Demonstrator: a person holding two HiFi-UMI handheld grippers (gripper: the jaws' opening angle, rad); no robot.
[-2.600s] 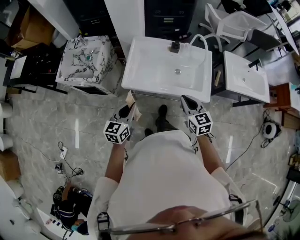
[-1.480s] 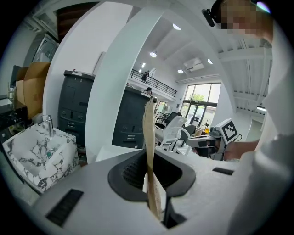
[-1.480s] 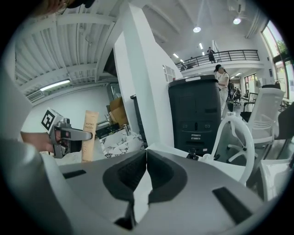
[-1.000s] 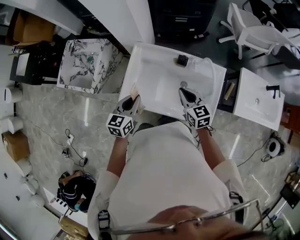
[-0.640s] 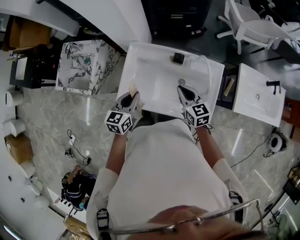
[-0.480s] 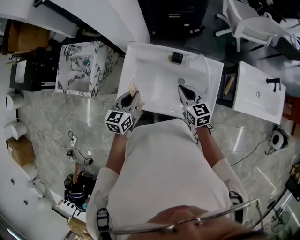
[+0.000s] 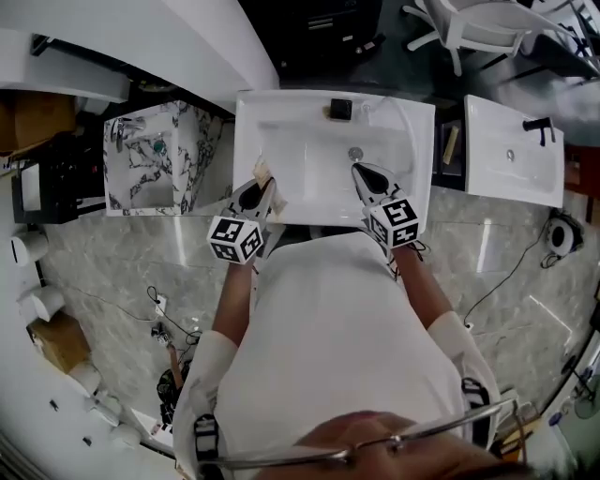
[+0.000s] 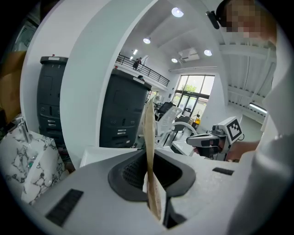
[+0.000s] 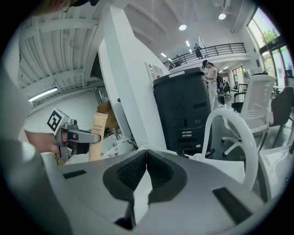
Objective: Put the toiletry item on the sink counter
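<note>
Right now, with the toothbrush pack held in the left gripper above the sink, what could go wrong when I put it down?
1. The left gripper pinches the thin toothbrush pack only at its lower end, and the pack stands upright. Released like that, it would probably topple.
2. The pack hangs near the inner edge of the left rim of the white sink, so it may slide into the basin toward the drain instead of resting on the counter.

Bright, even indoor light throughout. Round recessed ceiling lamps (image 8: 177, 12) and tall glazed windows (image 8: 195, 92) burn out to white. The glossy grey marble floor (image 7: 122, 262) carries pale glare streaks, and the white rectangular ceramic sink (image 7: 309, 155) looks nearly washed out. Fisheye bending curves straight lines. Both gripper views darken at the corners and blur softly up close.
</note>
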